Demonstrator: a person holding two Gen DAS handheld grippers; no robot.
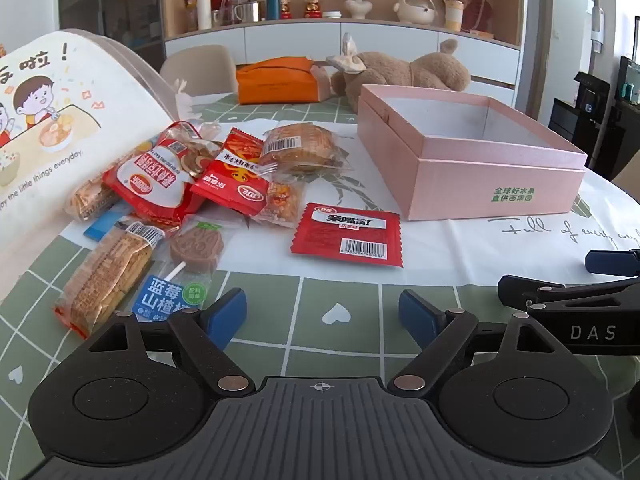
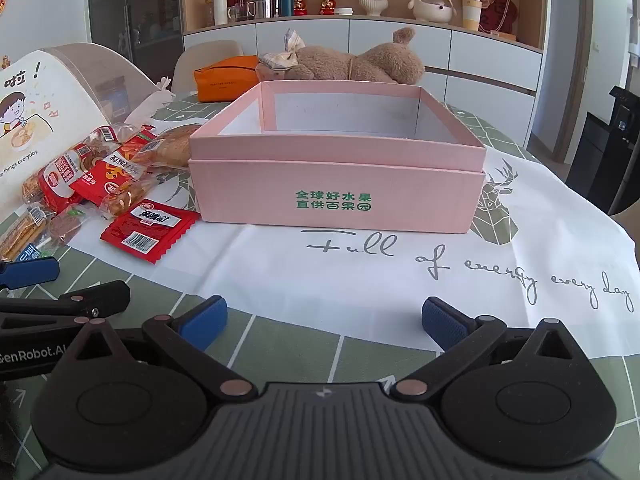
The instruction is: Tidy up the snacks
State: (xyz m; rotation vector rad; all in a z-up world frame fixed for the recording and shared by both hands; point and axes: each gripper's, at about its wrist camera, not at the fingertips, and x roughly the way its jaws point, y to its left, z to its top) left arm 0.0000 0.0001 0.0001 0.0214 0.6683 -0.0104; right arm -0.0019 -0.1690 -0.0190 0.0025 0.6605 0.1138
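Indoors, green checked tablecloth point(image 1: 340, 344), display shelf point(image 1: 340, 20)

Two wrist views, both tilted down over the counter point(image 1: 340, 280), close. Ours on the left faced the snack pile point(image 1: 180, 192); the right faced the pink box point(image 2: 336, 176). Both shared box, pile and plush bear point(image 2: 352, 64).

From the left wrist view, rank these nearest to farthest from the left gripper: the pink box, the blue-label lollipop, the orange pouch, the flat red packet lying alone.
1. Blue-label lollipop, just ahead of the left gripper, to its left.
2. Flat red packet, lying alone, ahead at centre.
3. Pink box, farther back on the right.
4. Orange pouch, at the table's far side beside the plush toy.
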